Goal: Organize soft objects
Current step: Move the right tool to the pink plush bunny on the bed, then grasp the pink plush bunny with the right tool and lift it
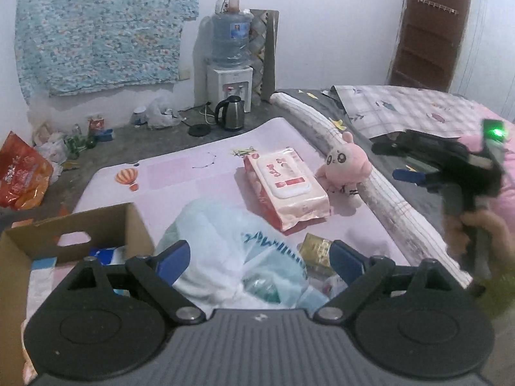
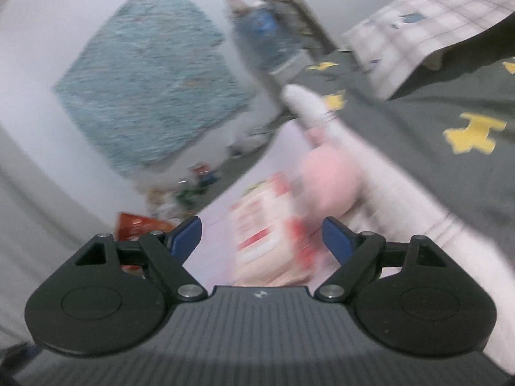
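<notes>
In the left wrist view my left gripper (image 1: 260, 257) stands open over a white and pale blue plastic bag (image 1: 225, 251); the pads do not press on it. Beyond it on the pink mat (image 1: 180, 173) lie a pink wet-wipes pack (image 1: 286, 189) and a pink plush toy (image 1: 342, 167). A hand (image 1: 482, 228) holds my right gripper (image 1: 394, 160) open at the right, just past the toy. The right wrist view is blurred: my right gripper (image 2: 262, 233) is open and empty, with the wipes pack (image 2: 267, 238) and plush toy (image 2: 328, 177) ahead of it.
An open cardboard box (image 1: 80, 234) stands at the near left, a gold packet (image 1: 317, 247) beside the bag. A rolled checked cloth (image 1: 386, 199) borders the mat; a grey bedcover (image 2: 450, 112) lies beyond. Kettle (image 1: 230, 112), water dispenser (image 1: 230, 64) and orange bag (image 1: 22, 173) are on the floor.
</notes>
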`<move>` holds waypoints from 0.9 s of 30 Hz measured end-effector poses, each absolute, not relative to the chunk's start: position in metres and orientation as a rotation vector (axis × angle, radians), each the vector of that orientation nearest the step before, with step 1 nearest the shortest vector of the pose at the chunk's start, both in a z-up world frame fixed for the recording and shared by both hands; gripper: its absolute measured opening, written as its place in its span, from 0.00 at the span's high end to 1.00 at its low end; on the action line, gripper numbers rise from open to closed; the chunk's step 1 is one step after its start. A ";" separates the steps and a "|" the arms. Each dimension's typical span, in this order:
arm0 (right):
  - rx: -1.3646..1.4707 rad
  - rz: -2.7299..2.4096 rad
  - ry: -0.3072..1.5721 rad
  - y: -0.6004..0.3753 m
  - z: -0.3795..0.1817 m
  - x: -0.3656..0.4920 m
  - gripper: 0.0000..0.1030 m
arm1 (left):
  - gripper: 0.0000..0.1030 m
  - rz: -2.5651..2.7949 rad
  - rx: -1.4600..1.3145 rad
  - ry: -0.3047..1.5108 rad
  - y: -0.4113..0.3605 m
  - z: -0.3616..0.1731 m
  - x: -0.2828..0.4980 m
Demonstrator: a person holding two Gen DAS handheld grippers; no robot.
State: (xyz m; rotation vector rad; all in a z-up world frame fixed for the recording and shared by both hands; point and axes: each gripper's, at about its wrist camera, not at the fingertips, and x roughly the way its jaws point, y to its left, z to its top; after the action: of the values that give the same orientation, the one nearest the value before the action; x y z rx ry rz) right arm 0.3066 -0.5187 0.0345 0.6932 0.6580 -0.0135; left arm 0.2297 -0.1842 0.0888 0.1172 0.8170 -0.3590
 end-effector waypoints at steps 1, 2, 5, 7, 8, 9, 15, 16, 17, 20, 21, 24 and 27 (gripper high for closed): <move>0.696 -0.030 0.667 -0.526 0.026 0.320 0.20 | 0.08 -0.356 0.117 0.819 -0.188 0.085 0.234; 0.693 -0.042 0.681 -0.530 0.016 0.336 0.20 | 0.08 -0.352 0.116 0.822 -0.191 0.082 0.237; 0.680 -0.089 0.709 -0.539 -0.007 0.375 0.20 | 0.08 -0.346 0.109 0.832 -0.194 0.075 0.246; 0.676 -0.093 0.724 -0.545 -0.019 0.396 0.20 | 0.08 -0.339 0.109 0.830 -0.194 0.072 0.248; 0.676 -0.092 0.732 -0.546 -0.023 0.403 0.20 | 0.08 -0.334 0.112 0.826 -0.194 0.071 0.249; 0.675 -0.091 0.742 -0.548 -0.028 0.409 0.20 | 0.08 -0.328 0.114 0.823 -0.193 0.070 0.249; 0.699 -0.059 0.768 -0.550 -0.035 0.412 0.35 | 0.08 -0.323 0.108 0.809 -0.193 0.069 0.248; 0.707 -0.055 0.769 -0.551 -0.036 0.411 0.37 | 0.08 -0.325 0.106 0.810 -0.194 0.069 0.246; 0.721 -0.059 0.769 -0.551 -0.035 0.407 0.39 | 0.08 -0.328 0.105 0.810 -0.194 0.069 0.245; 0.793 -0.052 0.758 -0.557 -0.028 0.385 0.40 | 0.08 -0.339 0.095 0.804 -0.195 0.073 0.236; 0.820 -0.045 0.751 -0.560 -0.025 0.376 0.40 | 0.08 -0.343 0.090 0.798 -0.195 0.074 0.232; 0.885 -0.019 0.726 -0.566 -0.017 0.345 0.41 | 0.08 -0.369 0.088 0.791 -0.198 0.077 0.218; 0.938 0.015 0.709 -0.565 -0.007 0.302 0.40 | 0.07 -0.407 0.090 0.783 -0.201 0.080 0.200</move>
State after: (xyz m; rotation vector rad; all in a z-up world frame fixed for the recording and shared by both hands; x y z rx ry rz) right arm 0.3021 -0.5655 -0.0071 0.9382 0.7086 0.0152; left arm 0.2004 -0.2009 0.0799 0.0901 0.7833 -0.4070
